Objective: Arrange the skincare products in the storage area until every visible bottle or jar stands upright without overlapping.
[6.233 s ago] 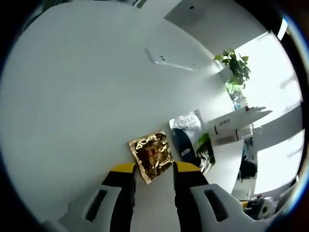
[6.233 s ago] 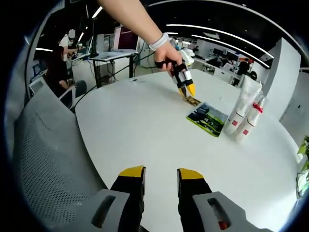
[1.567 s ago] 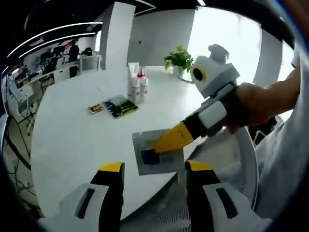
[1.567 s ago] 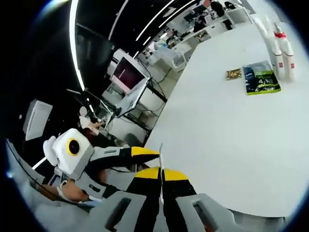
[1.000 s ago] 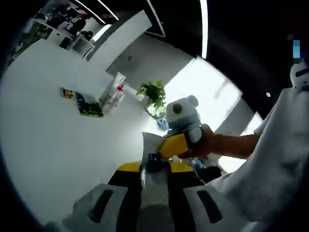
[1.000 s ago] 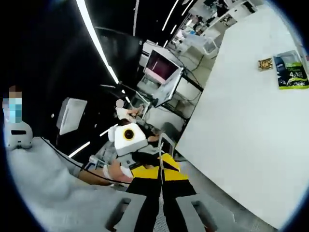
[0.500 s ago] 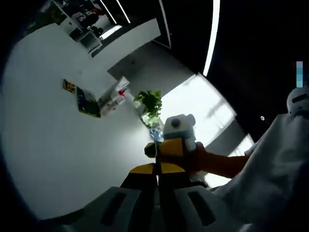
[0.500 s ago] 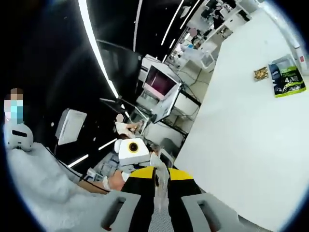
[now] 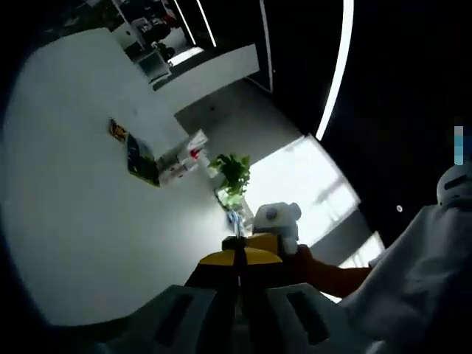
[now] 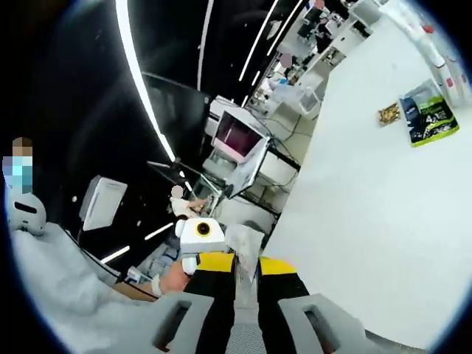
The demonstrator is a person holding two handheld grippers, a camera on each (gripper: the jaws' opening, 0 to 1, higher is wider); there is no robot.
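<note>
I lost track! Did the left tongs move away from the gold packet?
Yes. The left tongs pulled back off the gold packet, now far across the white table.

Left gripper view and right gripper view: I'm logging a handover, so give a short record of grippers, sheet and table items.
grey sheet: upright between the right gripper's tips
left gripper: jaws shut, apparently on the sheet's edge
right gripper: jaws apart
table: white, holding gold sachet, green packet, bottles side by side

On table [image 10: 354,221]: 2 tubes/bottles [image 9: 193,145], 1 green sachet [image 10: 426,112], 1 gold sachet [image 10: 389,113]; 1 plant [image 9: 233,174].
</note>
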